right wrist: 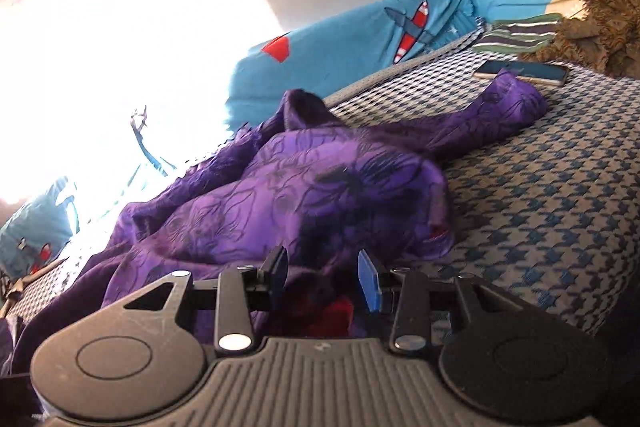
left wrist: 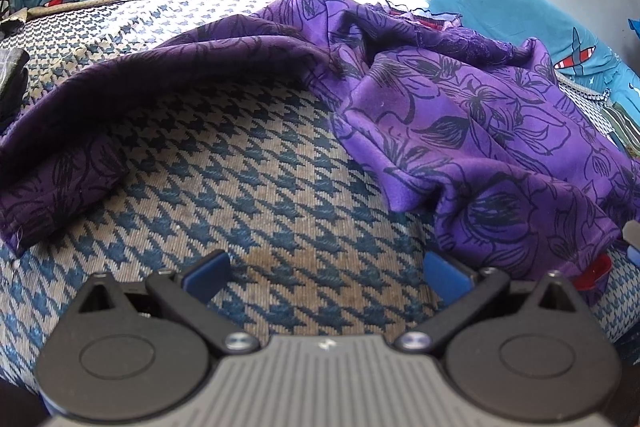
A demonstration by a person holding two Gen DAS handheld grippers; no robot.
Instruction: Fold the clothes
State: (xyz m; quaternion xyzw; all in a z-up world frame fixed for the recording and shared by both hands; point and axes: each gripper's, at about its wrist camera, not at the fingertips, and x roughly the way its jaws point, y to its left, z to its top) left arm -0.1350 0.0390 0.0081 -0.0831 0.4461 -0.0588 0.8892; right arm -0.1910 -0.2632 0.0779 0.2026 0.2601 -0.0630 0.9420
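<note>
A purple garment (left wrist: pixel 460 115) with a dark flower print lies crumpled on a blue-and-cream houndstooth bed cover (left wrist: pixel 256 187). One long part of it arcs off to the left. My left gripper (left wrist: pixel 326 275) is open over bare cover, its right finger close to the garment's lower edge and touching nothing. In the right wrist view the same garment (right wrist: pixel 304 195) is heaped in front, one sleeve stretching to the far right. My right gripper (right wrist: pixel 323 277) stands open at the heap's near edge. Purple cloth with red trim (right wrist: pixel 340 311) lies between its fingers.
Blue pillows (right wrist: pixel 360 39) with an aeroplane print line the far side of the bed, under a bright window. A phone (right wrist: pixel 524 71) lies on the cover by the sleeve's tip. A brown patterned cloth (right wrist: pixel 600 23) is piled at the far right.
</note>
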